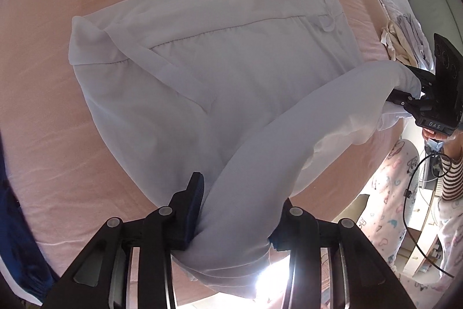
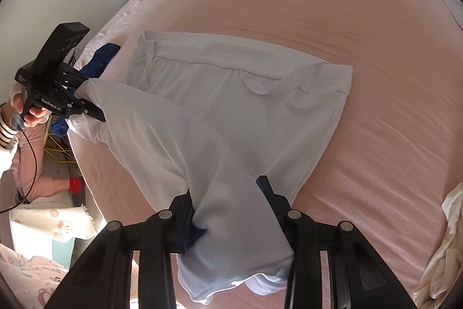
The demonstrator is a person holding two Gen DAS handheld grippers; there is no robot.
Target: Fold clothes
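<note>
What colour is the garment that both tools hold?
Pale grey-white garment, plain; the right wrist view shows it best.

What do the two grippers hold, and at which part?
Both hold the pale grey thin-fabric garment by its lifted near edge: left gripper at one end, right gripper at the other.

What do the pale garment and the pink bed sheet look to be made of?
Garment: thin, smooth woven cloth, matte, probably a light synthetic or blend; it drapes softly and light shows through near the edge. Bed sheet: soft matte fabric with fine ribbing, possibly cotton.
</note>
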